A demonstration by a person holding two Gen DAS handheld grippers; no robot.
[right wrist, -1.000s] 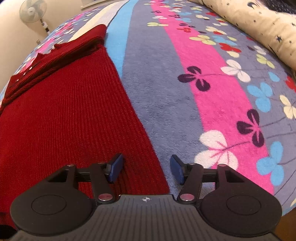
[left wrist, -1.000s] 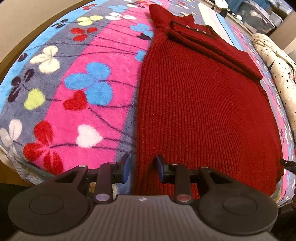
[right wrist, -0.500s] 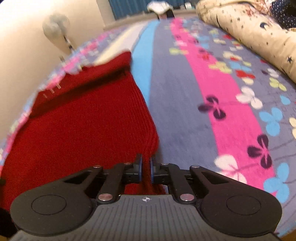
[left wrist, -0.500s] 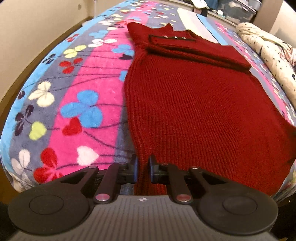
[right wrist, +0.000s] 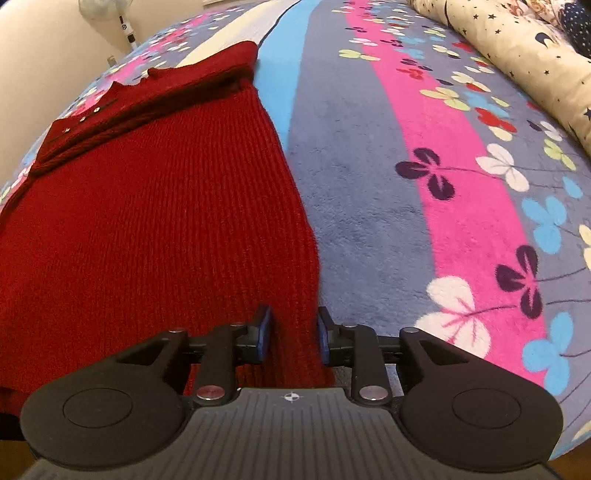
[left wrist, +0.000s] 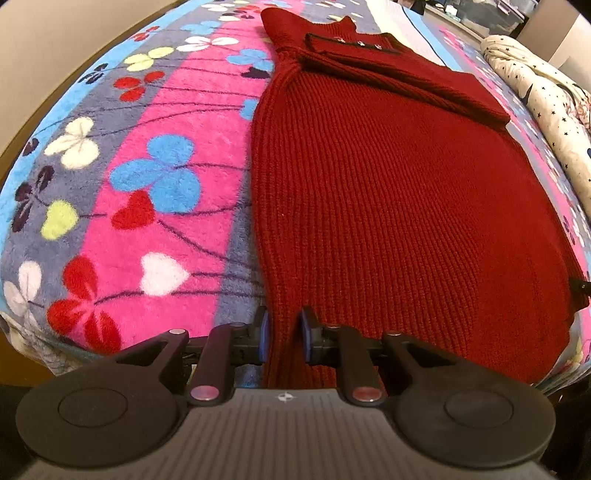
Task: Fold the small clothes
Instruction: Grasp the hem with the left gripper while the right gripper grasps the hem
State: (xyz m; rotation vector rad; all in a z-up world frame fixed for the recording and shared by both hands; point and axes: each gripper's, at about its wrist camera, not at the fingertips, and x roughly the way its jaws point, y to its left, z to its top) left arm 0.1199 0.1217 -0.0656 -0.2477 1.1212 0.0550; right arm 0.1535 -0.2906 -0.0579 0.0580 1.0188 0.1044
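Left gripper (left wrist: 282,338) jaws are opening a little, narrow gap, the near-left hem corner of the sweater (left wrist: 399,192) sitting between the blue pads; whether the pads are pressing the knit I cannot tell. Right gripper (right wrist: 291,338) is doing the same at the near-right hem corner (right wrist: 295,332) — jaws opening, gap somewhat wider, red knit filling most of it but not clearly pinched. Step in hand, as I judge it: taking hold of both bottom corners for the first fold, hem toward collar. The next move is calling for a firm re-close on each corner, since loosening jaws may let the thick ribbed knit slip, then an even lift so the hem is travelling flat. The sweater is lying face down or folded at the top, a sleeve laid across near the collar, spread on a plush flowered blanket (right wrist: 369,166) in pink, grey and blue stripes. A star-print quilt (right wrist: 517,48) is bunching along the far right; a fan (right wrist: 99,7) is standing by the wall.
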